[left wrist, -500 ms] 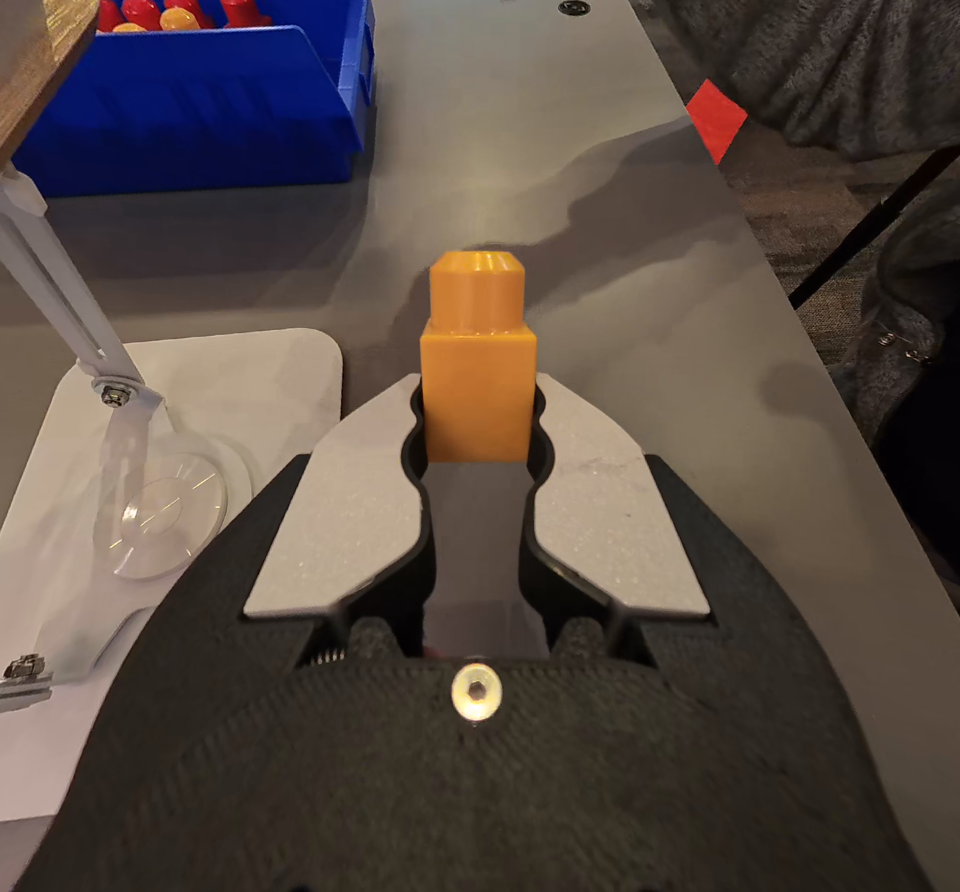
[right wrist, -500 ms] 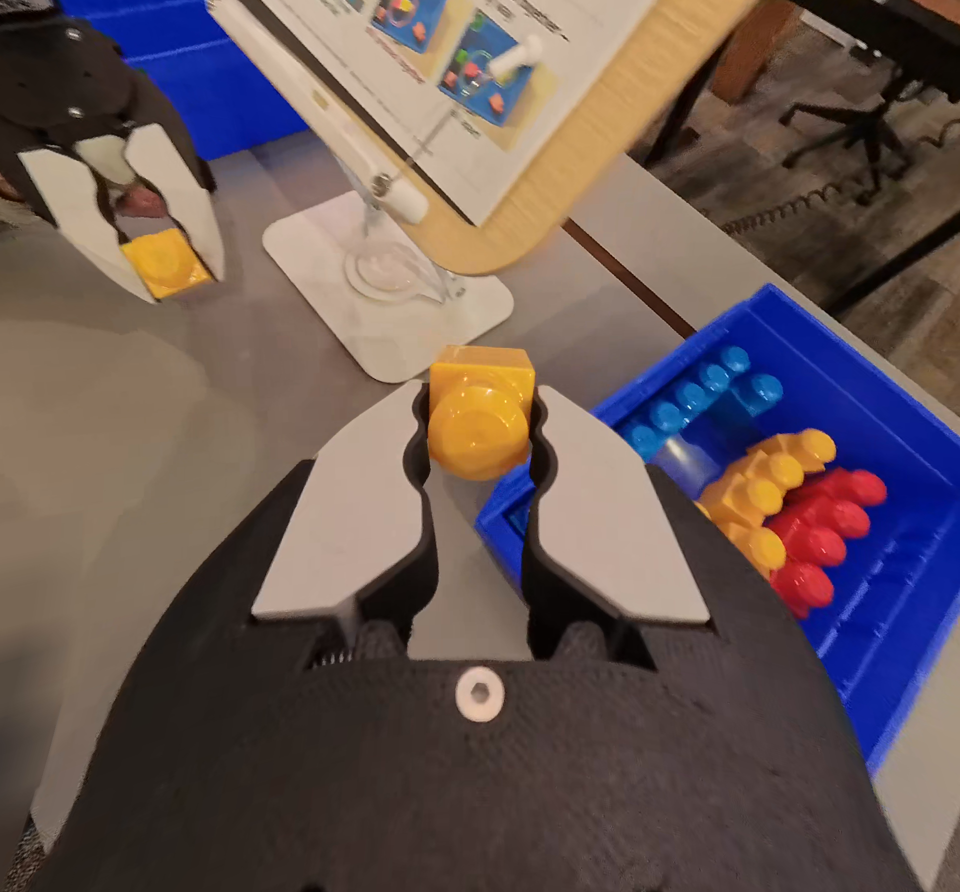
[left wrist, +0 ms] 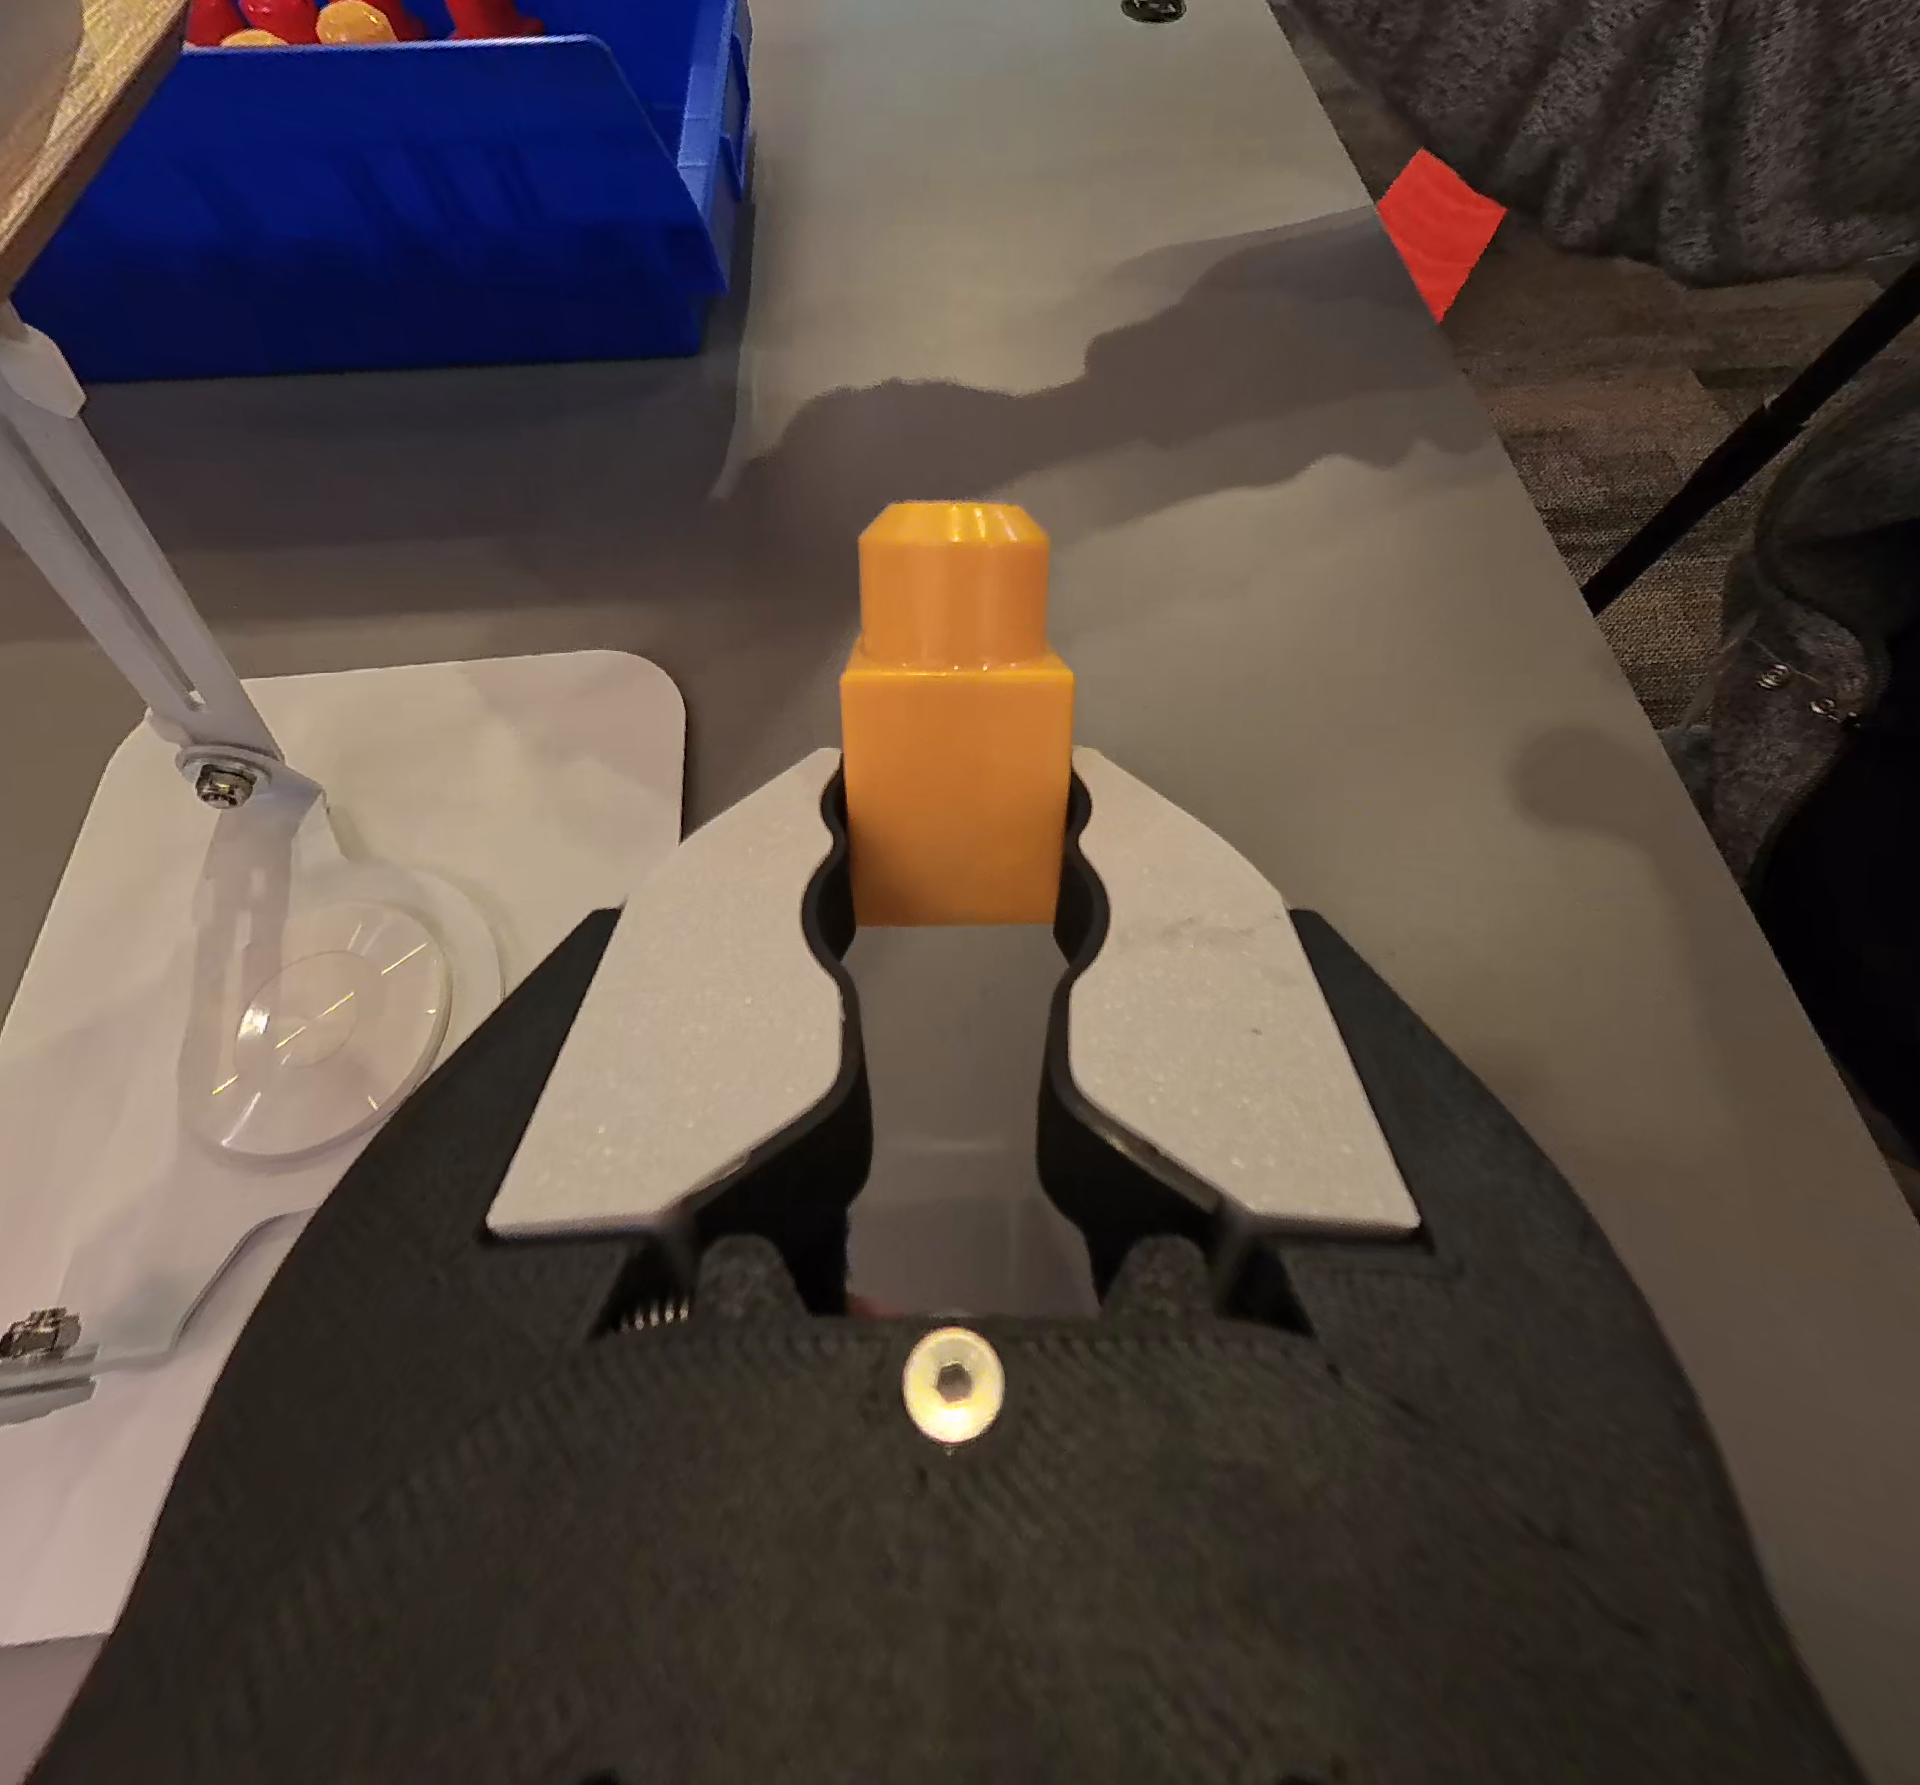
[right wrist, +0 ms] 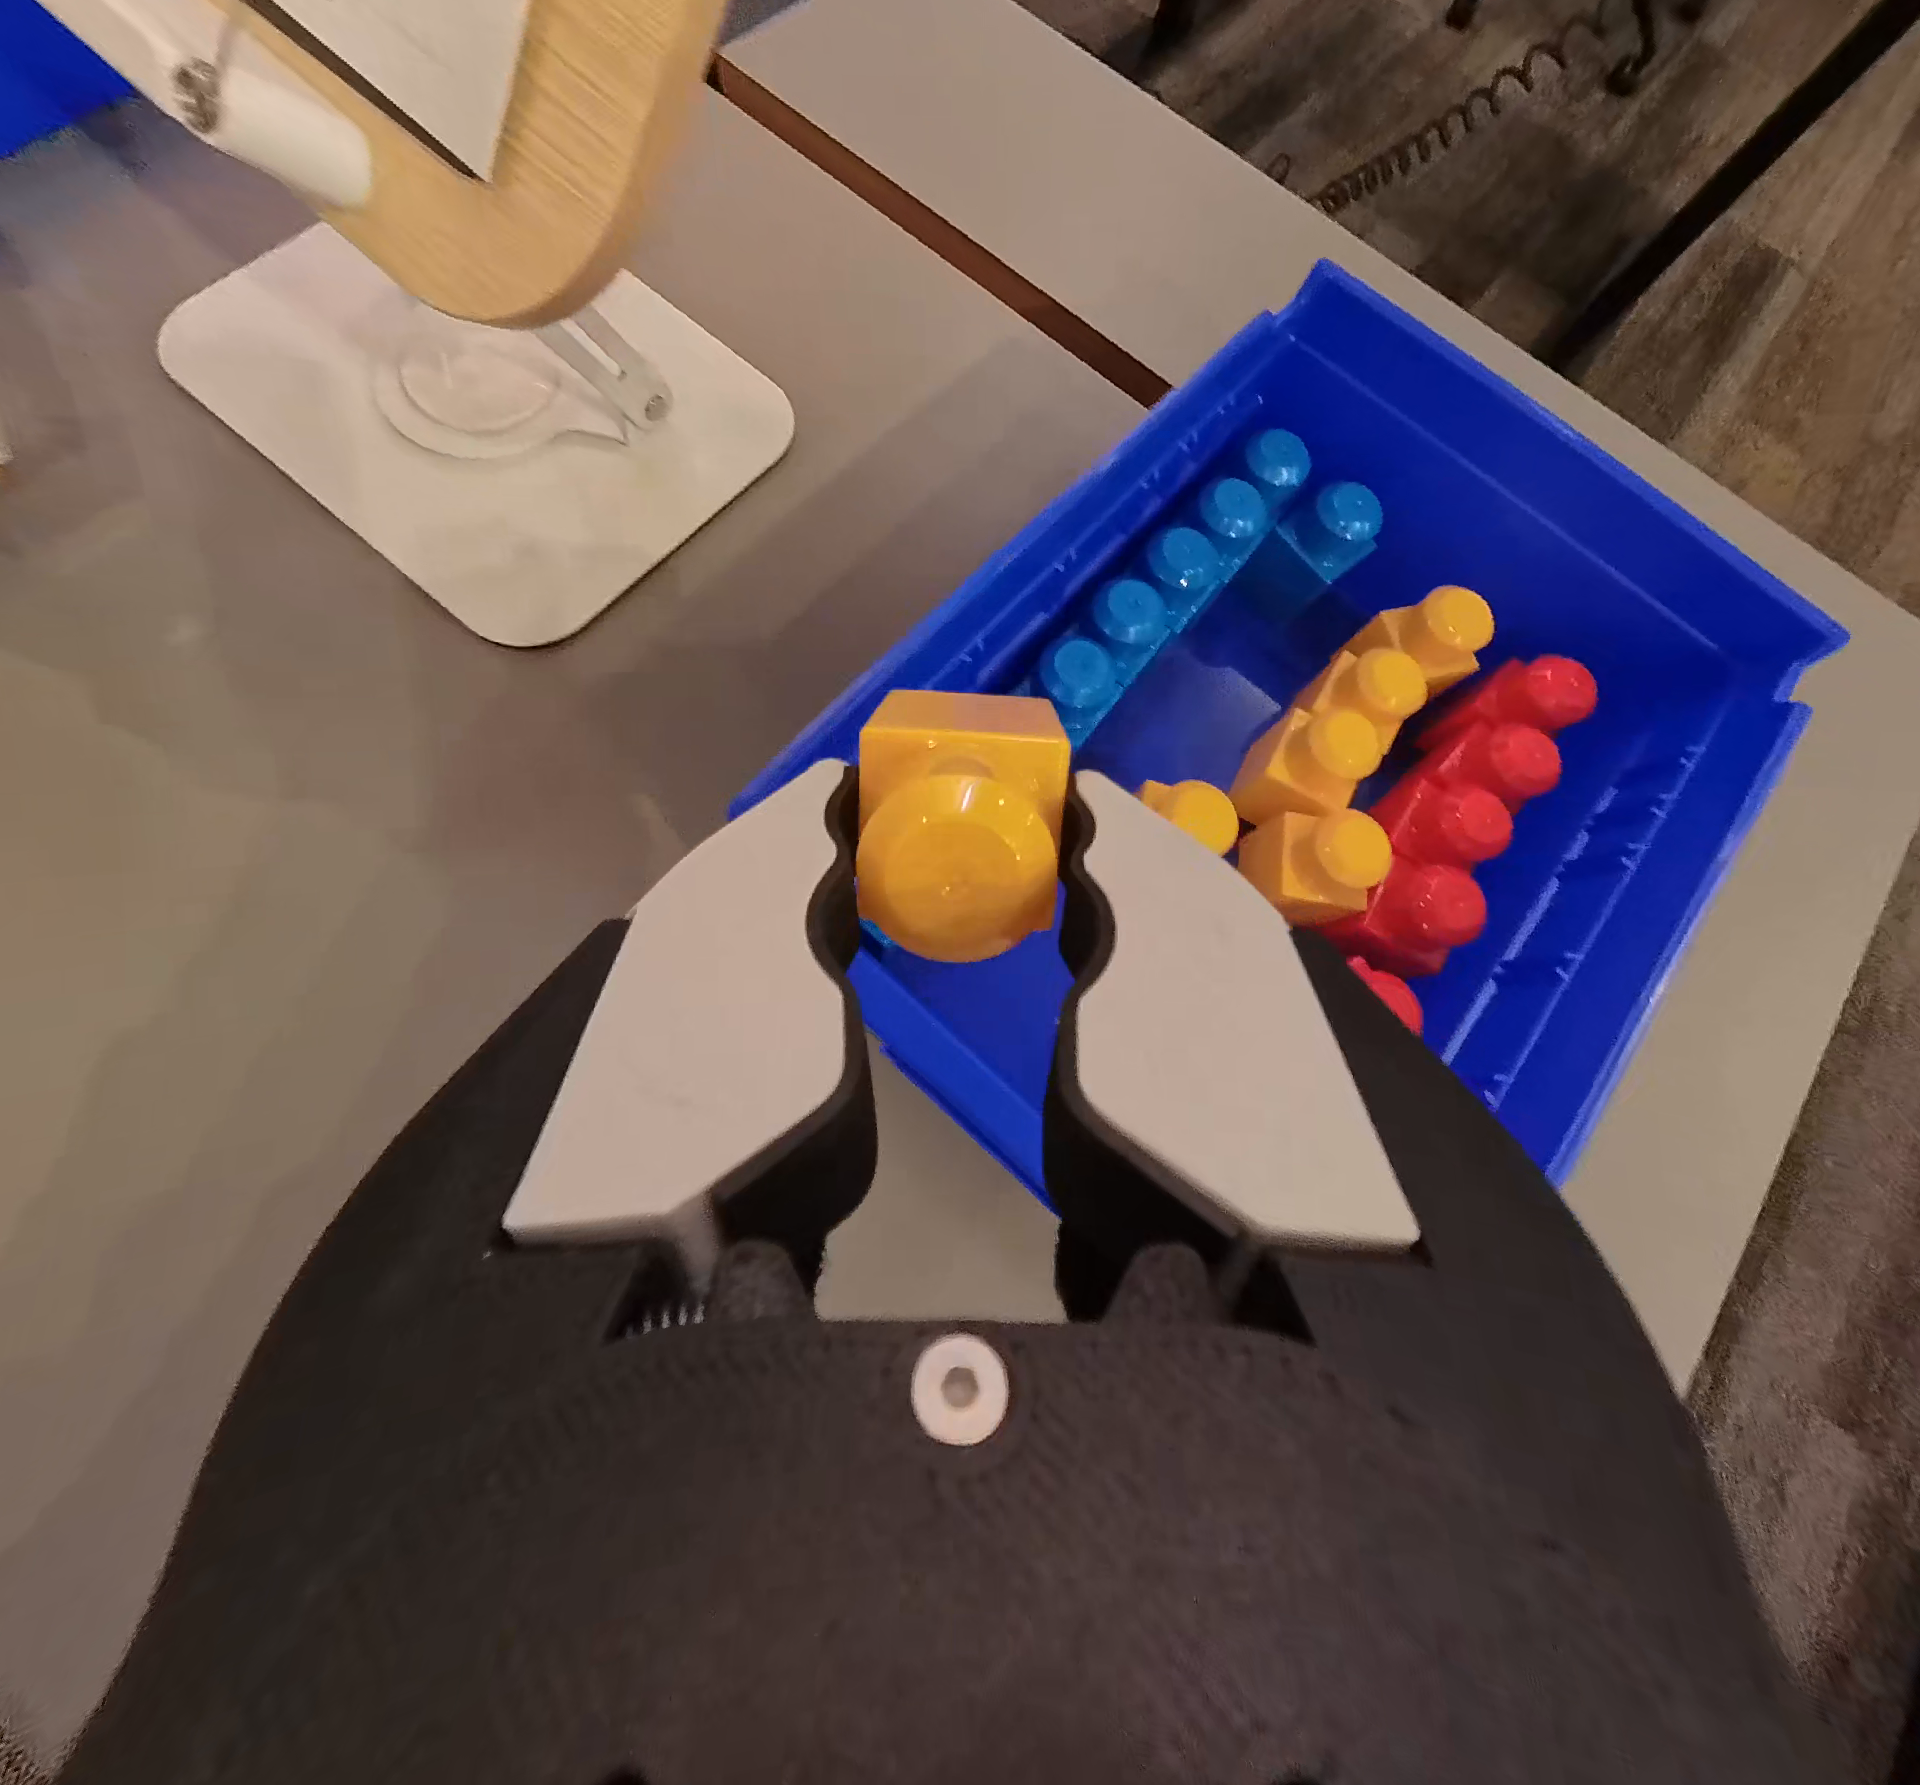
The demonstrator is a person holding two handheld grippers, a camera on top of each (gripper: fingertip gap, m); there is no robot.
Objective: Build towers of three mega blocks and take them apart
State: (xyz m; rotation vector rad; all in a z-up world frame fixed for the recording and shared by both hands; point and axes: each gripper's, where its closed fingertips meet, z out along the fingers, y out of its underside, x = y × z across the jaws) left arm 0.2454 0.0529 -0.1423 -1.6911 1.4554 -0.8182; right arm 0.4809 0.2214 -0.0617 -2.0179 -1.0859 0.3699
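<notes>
left wrist view: sat just behind its own tongs [left wrist: 954, 842], looked low along the table [left wrist: 1195, 509] toward its far edge | right wrist view: sat behind its tongs [right wrist: 961, 852], looked steeply down near a table edge | shared: white stand base [left wrist: 436, 800] [right wrist: 499, 488], grey tabletop

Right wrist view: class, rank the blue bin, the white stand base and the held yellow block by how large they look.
1. Blue bin
2. White stand base, somewhat smaller
3. Yellow block, smallest, though nearest the camera
</notes>
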